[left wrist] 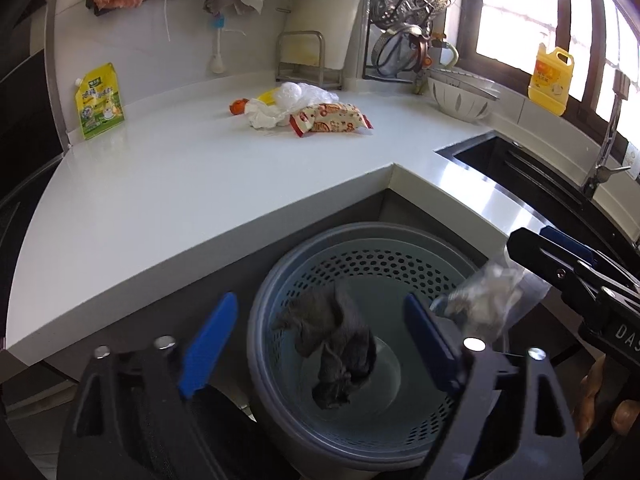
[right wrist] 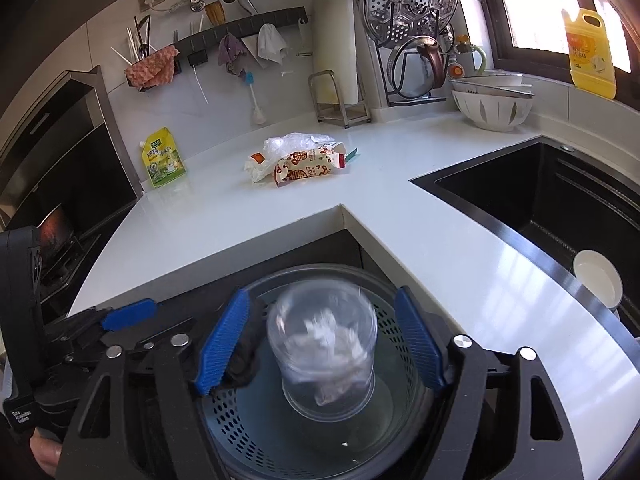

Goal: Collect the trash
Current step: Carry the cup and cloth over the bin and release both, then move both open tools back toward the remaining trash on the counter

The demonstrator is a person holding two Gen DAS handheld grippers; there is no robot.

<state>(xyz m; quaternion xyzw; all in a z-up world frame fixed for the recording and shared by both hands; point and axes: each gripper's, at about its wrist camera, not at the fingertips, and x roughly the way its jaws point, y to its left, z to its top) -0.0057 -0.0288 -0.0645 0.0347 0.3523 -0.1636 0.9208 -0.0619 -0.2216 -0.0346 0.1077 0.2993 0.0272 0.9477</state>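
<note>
A round grey bin with a perforated blue liner stands on the floor below the counter corner; it also shows in the right wrist view. My left gripper is open above it, and a dark crumpled rag is blurred in the air over the bin. My right gripper is open, and a clear plastic cup with white crumpled paper inside is blurred between its fingers, touching neither. The cup also shows in the left wrist view. More trash lies on the counter: a printed snack wrapper, clear plastic and white tissue.
A green-yellow pouch stands at the counter's left back. A black sink is on the right, with a white dish in it. White bowls, a dish rack and a yellow detergent bottle stand at the back right.
</note>
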